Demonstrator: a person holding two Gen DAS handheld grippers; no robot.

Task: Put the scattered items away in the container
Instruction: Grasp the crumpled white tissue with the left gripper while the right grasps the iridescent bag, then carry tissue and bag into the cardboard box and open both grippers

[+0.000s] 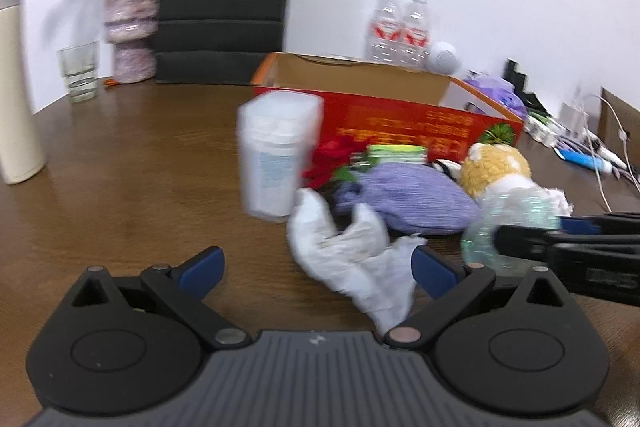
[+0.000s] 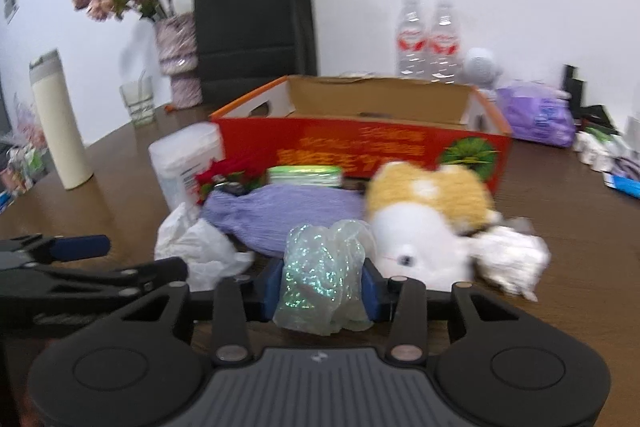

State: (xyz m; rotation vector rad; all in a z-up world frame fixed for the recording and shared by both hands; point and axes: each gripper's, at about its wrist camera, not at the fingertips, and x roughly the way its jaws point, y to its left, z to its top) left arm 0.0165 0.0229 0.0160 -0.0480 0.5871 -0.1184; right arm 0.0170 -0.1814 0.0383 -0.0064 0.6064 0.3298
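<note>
The glittery plastic wad (image 2: pixel 324 287) sat pinched in our right claw (image 2: pixel 322 293), just short of the red box (image 2: pixel 360 143), which looked nearly empty. Our left claw (image 1: pixel 316 267) gaped wide around the white tissue (image 1: pixel 352 259), gripping nothing. The purple cloth (image 2: pixel 288 215), plush toy (image 2: pixel 424 219) and clear jar (image 1: pixel 276 155) remained on the desk (image 1: pixel 120 167), crowding the box's near wall; the open room lay left.

Both grippers look the same: left gripper (image 1: pixel 318 267) and right gripper (image 2: pixel 322 285) are black plastic, blue fingers (image 1: pixel 202 267), silver screws, ribbed grey base.
</note>
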